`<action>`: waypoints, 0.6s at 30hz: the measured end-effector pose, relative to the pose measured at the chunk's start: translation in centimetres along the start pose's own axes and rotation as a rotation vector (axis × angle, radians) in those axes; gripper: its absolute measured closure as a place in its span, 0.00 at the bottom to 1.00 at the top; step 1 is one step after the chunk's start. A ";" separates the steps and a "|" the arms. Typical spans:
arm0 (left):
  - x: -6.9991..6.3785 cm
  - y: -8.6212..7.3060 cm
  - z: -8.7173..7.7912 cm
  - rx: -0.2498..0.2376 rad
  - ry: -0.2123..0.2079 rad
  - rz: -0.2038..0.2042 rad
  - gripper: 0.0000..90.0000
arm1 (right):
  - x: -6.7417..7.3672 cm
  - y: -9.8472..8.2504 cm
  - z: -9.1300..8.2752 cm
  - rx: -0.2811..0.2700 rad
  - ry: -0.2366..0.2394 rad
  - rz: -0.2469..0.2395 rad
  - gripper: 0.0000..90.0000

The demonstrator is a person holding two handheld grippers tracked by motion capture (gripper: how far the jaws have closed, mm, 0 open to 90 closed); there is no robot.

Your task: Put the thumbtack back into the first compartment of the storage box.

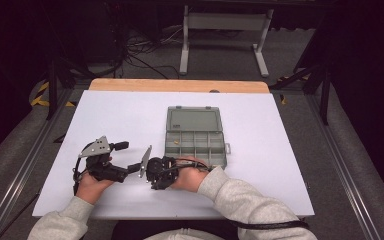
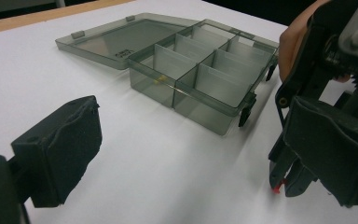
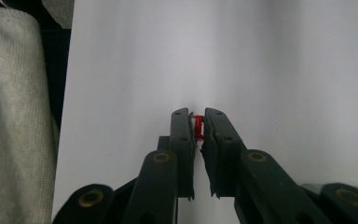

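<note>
Just in front of the open box (image 1: 196,135), the right gripper (image 3: 199,122) pinches a small red piece (image 3: 198,128) against the table (image 1: 125,115); it could slip from the fingertips when lifted. Left gripper (image 2: 182,154) fingers gape, empty.

**Open box mid-table, both grippers at the near edge**

A compartment box (image 1: 196,143) lay on the table (image 1: 130,115), a little right of centre, with its lid (image 1: 194,120) folded flat behind it, toward the far edge. A small item (image 2: 159,80) sat in one of the box's compartments.

Both hand-held grippers were in front of the box, near the person's side. The left gripper (image 1: 122,145) stood left of the box and well apart from it. The right gripper (image 3: 196,123) was between the left gripper and the box's near left corner, with a tiny part (image 3: 197,129) between its jaws, down at the table surface.
</note>
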State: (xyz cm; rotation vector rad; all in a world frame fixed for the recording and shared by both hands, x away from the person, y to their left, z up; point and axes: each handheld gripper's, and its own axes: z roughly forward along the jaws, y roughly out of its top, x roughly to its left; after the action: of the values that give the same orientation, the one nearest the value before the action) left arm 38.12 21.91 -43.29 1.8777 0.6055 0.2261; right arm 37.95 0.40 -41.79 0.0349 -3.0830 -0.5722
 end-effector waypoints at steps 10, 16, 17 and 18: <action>0.0 0.0 0.0 0.001 0.002 0.003 0.05 | -0.7 0.0 -2.0 -0.027 -0.018 0.012 0.91; 0.0 0.0 0.0 0.001 -0.001 0.002 0.05 | -1.3 0.0 -3.4 -0.046 -0.039 0.031 0.91; 0.0 0.0 0.0 0.000 -0.003 0.001 0.05 | -1.4 0.0 -3.6 -0.049 -0.041 0.031 0.91; 0.0 0.0 0.0 0.000 -0.001 0.001 0.05 | -1.6 0.0 -3.8 -0.054 -0.043 0.033 0.91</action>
State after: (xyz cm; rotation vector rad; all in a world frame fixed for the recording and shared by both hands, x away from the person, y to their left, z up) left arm 38.14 21.90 -43.32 1.8783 0.6038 0.2253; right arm 39.55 -0.96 -38.30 -0.0290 -3.1016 -0.6629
